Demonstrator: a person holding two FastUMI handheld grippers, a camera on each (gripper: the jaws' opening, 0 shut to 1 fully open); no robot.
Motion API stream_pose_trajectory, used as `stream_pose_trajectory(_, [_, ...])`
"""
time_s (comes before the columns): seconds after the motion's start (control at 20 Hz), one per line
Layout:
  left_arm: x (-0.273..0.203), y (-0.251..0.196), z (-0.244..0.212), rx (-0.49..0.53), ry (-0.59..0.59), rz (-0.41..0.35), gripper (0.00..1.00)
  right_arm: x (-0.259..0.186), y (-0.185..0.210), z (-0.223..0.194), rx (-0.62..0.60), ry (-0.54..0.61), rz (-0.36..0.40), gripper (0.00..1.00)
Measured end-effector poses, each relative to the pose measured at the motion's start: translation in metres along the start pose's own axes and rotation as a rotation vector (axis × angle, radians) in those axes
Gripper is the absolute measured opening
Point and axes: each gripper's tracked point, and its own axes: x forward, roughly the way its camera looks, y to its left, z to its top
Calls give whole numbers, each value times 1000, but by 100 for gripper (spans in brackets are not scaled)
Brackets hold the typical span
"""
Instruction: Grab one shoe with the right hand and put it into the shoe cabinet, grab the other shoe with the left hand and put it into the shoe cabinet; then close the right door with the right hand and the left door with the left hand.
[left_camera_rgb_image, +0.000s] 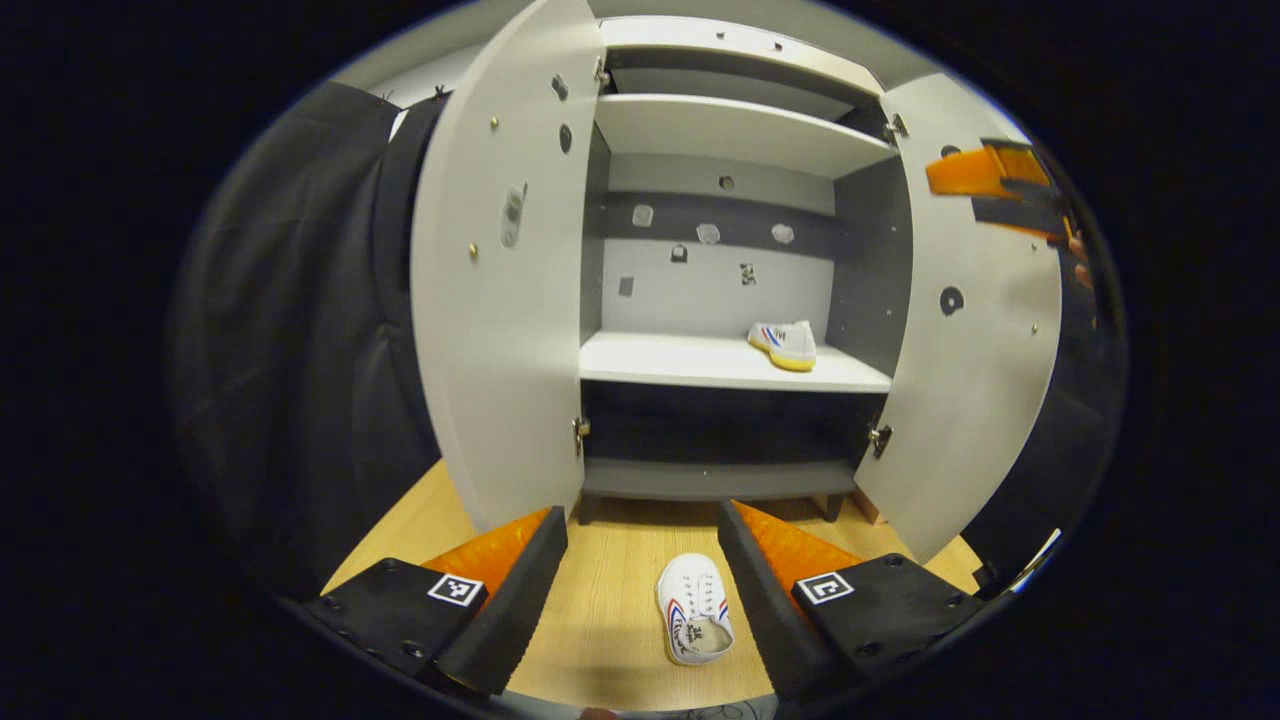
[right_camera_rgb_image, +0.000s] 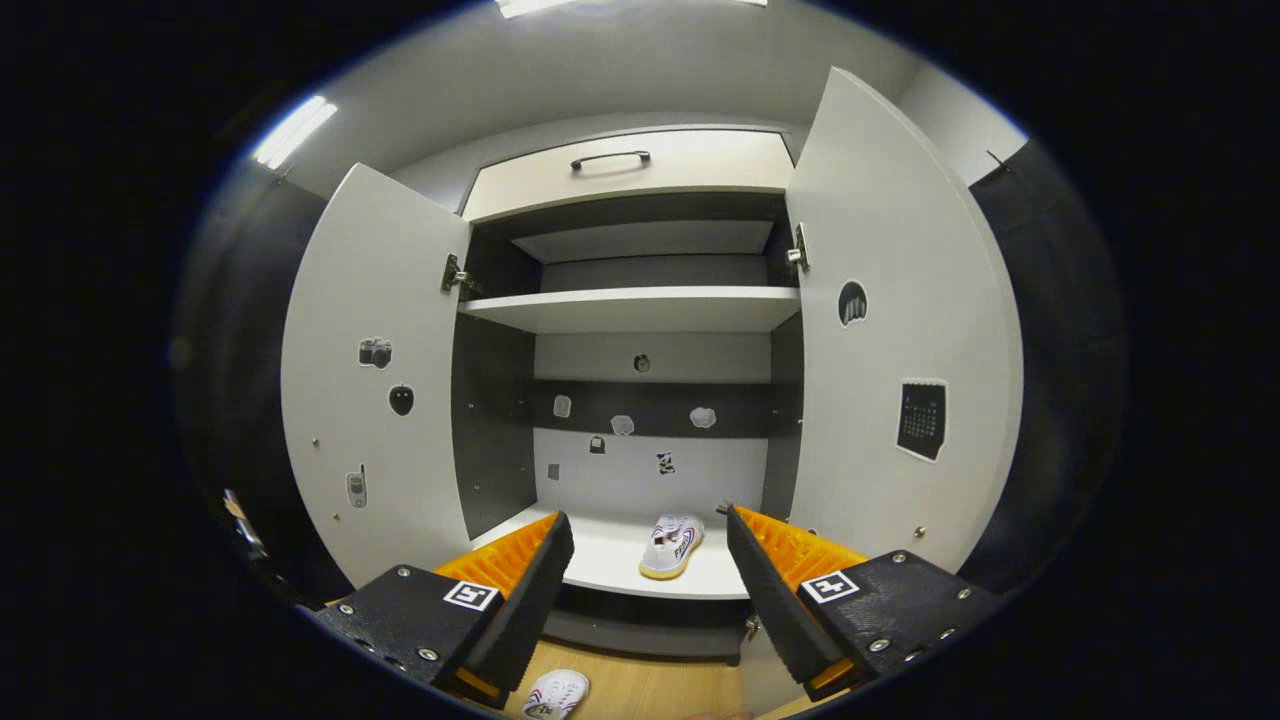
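The shoe cabinet (left_camera_rgb_image: 735, 360) serves as the landmark throughout. In the left gripper view, nearest of all, the left gripper (left_camera_rgb_image: 640, 560) hangs low over the wooden floor (left_camera_rgb_image: 600, 600) in front of the cabinet, its jaws spread wide and holding nothing. Between its fingers, on the floor just before the cabinet's base, lies the second canvas shoe (left_camera_rgb_image: 694, 608), white with striped sides, sole down, heel opening toward the camera and toe pointing at the cabinet.

It looks light and soft: thin canvas upper, flexible rubber sole, nothing fragile. The open collar would probably buckle under a pinch, so the firmer hold seems to be across the mid-section or heel, one finger on each side wall, low enough to catch the sole's edge. The rubber should grip well rather than slip.

The left gripper is tilted down and forward, roughly in line with the shoe's length, so a straight descent would likely straddle it.

Farther in, the first canvas shoe (left_camera_rgb_image: 785, 345) already rests on the cabinet's lower shelf (left_camera_rgb_image: 690, 362), toward its right side. The left door (left_camera_rgb_image: 495, 300) and right door (left_camera_rgb_image: 975, 330) both stand wide open.

In the right gripper view, the right gripper (right_camera_rgb_image: 645, 580) is raised level with that shelf, in front of the cabinet, jaws apart and empty, aimed straight inside.
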Motion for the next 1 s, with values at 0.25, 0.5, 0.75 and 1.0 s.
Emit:
stream_pose_trajectory(0.25, [34, -12, -100, 29, 228, -28, 99, -22, -16, 4, -21, -39, -30, 94])
stream_pose_trajectory(0.5, [31, -7, -130, 58, 387, -30, 99, -36, -40, -1, -52, -47, -86, 93])
stream_pose_trajectory(0.75, [34, 4, -142, 64, 488, -20, 99, -50, -34, -9, 14, -21, -21, 94])
stream_pose_trajectory(1.0, [52, 0, -168, 50, 552, -29, 99, -23, -34, -4, 17, -27, -48, 94])
